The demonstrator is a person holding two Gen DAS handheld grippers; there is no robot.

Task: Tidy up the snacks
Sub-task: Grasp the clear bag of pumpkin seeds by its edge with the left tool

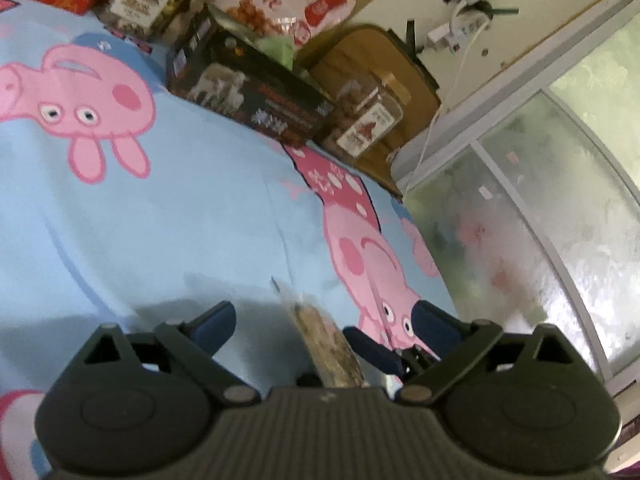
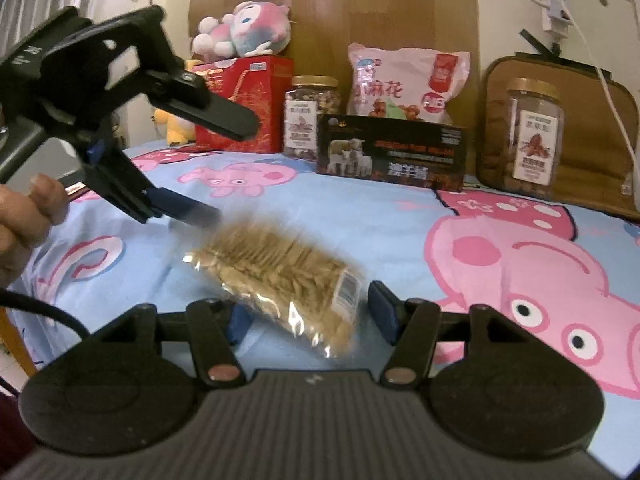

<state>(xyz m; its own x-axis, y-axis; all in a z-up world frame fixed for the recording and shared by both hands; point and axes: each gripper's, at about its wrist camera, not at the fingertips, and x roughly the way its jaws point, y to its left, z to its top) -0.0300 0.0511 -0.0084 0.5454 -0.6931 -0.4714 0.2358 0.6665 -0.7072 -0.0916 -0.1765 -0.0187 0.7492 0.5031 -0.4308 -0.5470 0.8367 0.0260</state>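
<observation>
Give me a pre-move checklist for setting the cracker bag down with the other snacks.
1. Right gripper gripping the clear cracker bag: pads sit against both its sides, ok.
2. Left gripper released: jaws wide open, ok.
3. Left gripper's lower finger clear of the bag's far end: cannot tell, that end is blurred.
4. Landing space: bare bedsheet in front of the black box, ok.
5. Snack jar by the brown cushion upright and out of the way: ok.
</observation>
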